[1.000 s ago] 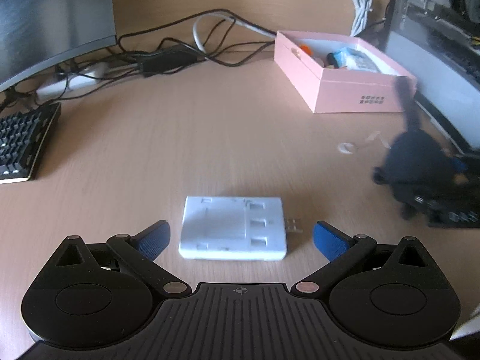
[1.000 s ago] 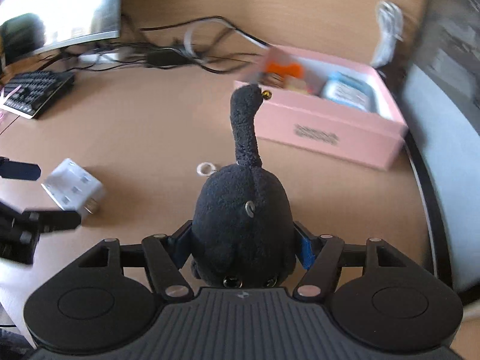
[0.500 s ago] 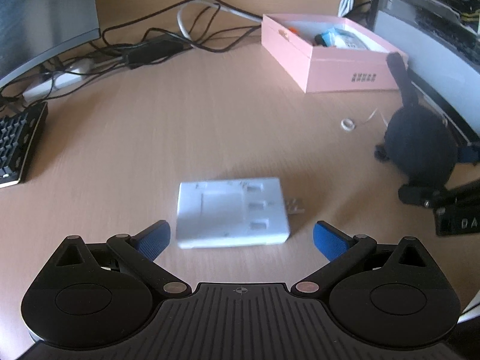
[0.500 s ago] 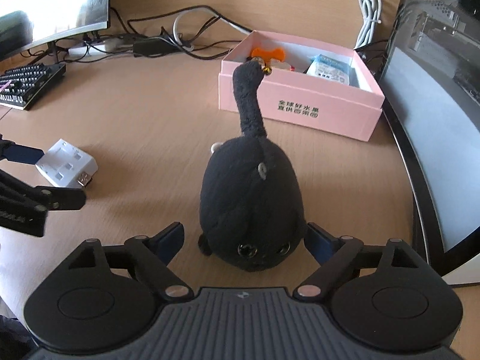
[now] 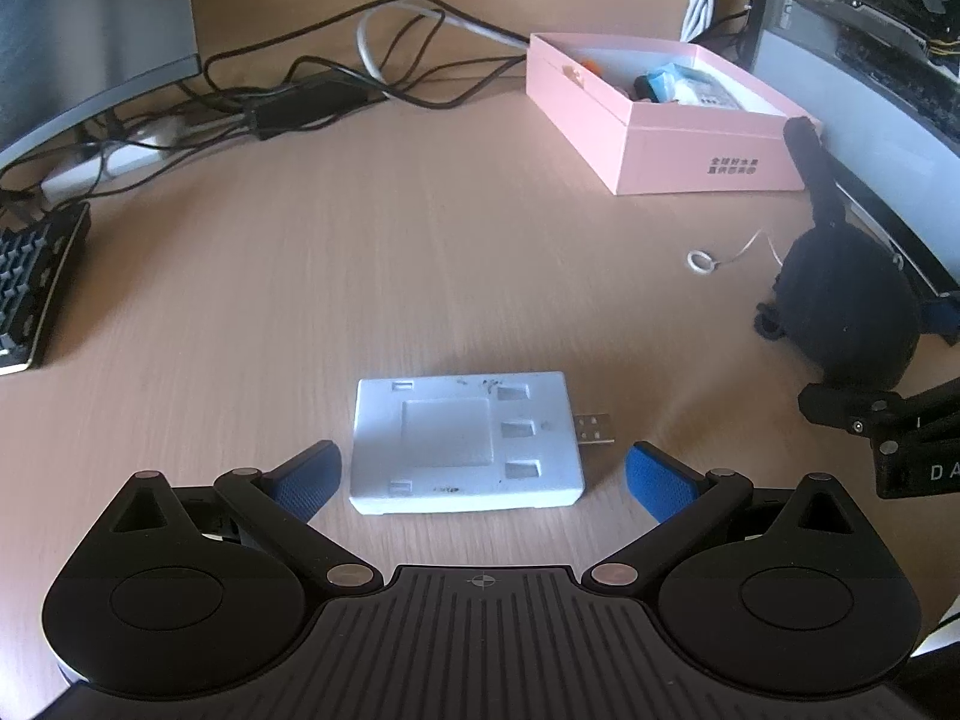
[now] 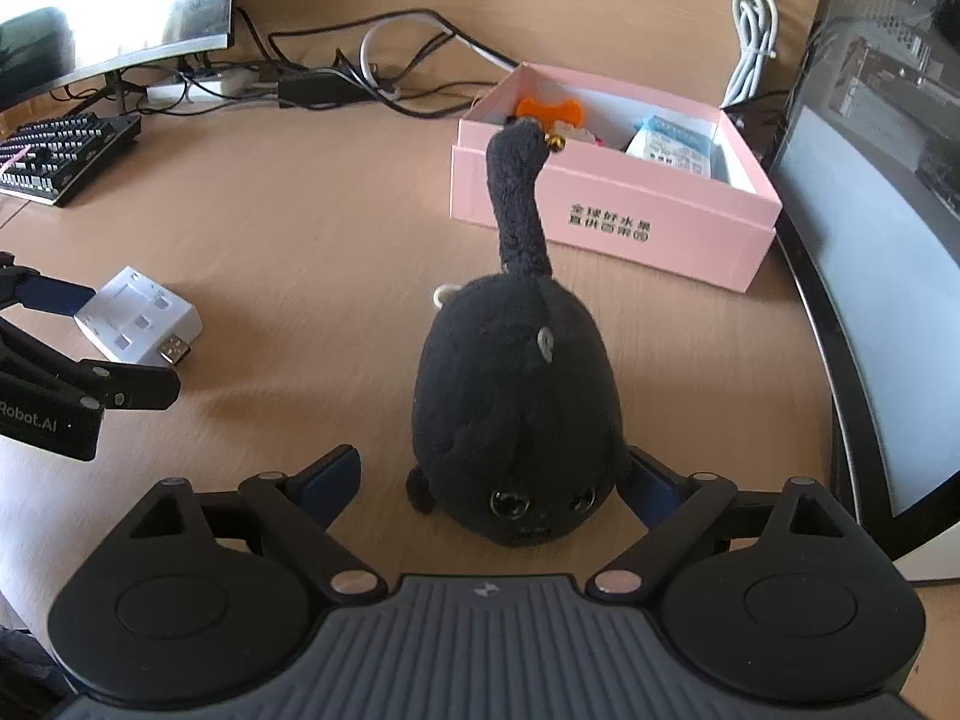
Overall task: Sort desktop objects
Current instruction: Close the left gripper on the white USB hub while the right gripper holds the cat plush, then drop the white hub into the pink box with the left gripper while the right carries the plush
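1. Nearest to us, our left gripper [image 5: 480, 471] hangs with its jaws spread wide on either side of a white USB hub [image 5: 465, 444] that lies flat on the wooden desk [image 5: 360, 252]; the blue pads do not touch it. We judge this a line-up for a pick.
2. Our right gripper [image 6: 492, 474] has just been opening. Its jaws now stand wide, released, with a black plush toy [image 6: 516, 414] between them, sitting on the desk with its tail up. The right pad sits close against the toy; we cannot tell if it touches.
3. The other gripper's body reads "Robot.AI" [image 6: 27, 411] at nine o'clock in the right view.
4. A small white ring [image 5: 699, 260] lies at two o'clock in the left view.
5. Farther, at one o'clock, an open pink box [image 6: 606, 222] holds small items, likely the sorting place. Its side carries Chinese print too small to read.
6. Farthest, at ten o'clock, lie a keyboard [image 6: 60, 159], a monitor [image 6: 114, 6] and tangled cables [image 5: 312, 96].
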### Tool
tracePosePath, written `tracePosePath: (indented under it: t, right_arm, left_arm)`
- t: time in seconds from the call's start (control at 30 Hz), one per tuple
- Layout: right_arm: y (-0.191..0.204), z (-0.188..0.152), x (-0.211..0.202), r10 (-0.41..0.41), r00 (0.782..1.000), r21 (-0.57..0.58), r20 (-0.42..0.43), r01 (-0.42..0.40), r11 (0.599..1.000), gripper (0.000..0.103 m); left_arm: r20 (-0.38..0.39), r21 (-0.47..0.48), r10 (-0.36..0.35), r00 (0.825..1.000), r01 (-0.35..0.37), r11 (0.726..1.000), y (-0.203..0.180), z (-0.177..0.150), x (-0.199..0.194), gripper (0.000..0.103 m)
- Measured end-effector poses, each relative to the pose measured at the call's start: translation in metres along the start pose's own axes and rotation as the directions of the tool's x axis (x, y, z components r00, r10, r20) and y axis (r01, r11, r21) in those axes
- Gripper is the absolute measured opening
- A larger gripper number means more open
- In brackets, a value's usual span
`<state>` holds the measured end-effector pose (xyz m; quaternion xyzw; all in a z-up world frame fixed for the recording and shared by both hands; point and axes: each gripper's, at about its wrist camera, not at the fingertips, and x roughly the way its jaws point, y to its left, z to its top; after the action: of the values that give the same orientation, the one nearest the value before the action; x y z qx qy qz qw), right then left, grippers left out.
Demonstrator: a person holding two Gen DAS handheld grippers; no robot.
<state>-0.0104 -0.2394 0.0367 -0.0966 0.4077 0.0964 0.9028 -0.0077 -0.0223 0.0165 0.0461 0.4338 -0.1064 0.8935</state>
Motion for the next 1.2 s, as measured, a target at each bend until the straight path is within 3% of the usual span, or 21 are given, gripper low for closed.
tracePosePath:
  t: [0.27,0.37,0.6,0.87,1.0,1.07,1.2]
  right_arm:
    - [-0.005,0.007,0.003,-0.011,1.0,0.001,0.017,0.011,1.0,0.093]
    - [-0.007,0.009,0.005,-0.011,1.0,0.0,0.024,0.011,1.0,0.093]
    - [-0.009,0.015,0.006,0.02,0.999,-0.011,0.033,-0.02,1.0,0.093]
    - [-0.008,0.02,0.004,0.018,1.0,-0.043,-0.006,-0.018,0.999,0.067]
    - [-0.02,0.029,-0.008,0.06,0.998,0.008,-0.029,-0.06,0.998,0.065]
    - [-0.026,0.037,-0.02,0.063,0.998,0.017,-0.01,-0.063,0.998,0.065]
    - [-0.047,0.066,-0.071,0.064,0.987,0.051,0.144,-0.072,0.996,0.065]
  left_arm:
    - [0.012,0.009,0.013,1.0,-0.013,1.0,-0.008,0.005,0.007,0.103]
    - [0.015,0.008,0.025,1.0,-0.025,1.0,-0.006,0.005,0.006,0.095]
    - [0.018,-0.006,0.021,1.0,-0.021,1.0,-0.003,0.004,0.001,0.095]
    - [0.036,-0.027,-0.032,0.999,0.033,0.999,-0.002,-0.004,-0.027,0.095]
    - [0.048,-0.01,-0.057,0.997,0.057,0.998,-0.003,-0.004,-0.039,0.095]
    - [0.072,-0.008,-0.061,0.996,0.062,0.998,-0.003,0.002,-0.046,0.095]
    - [0.143,-0.001,-0.084,0.986,0.085,0.996,-0.007,0.026,-0.059,0.095]
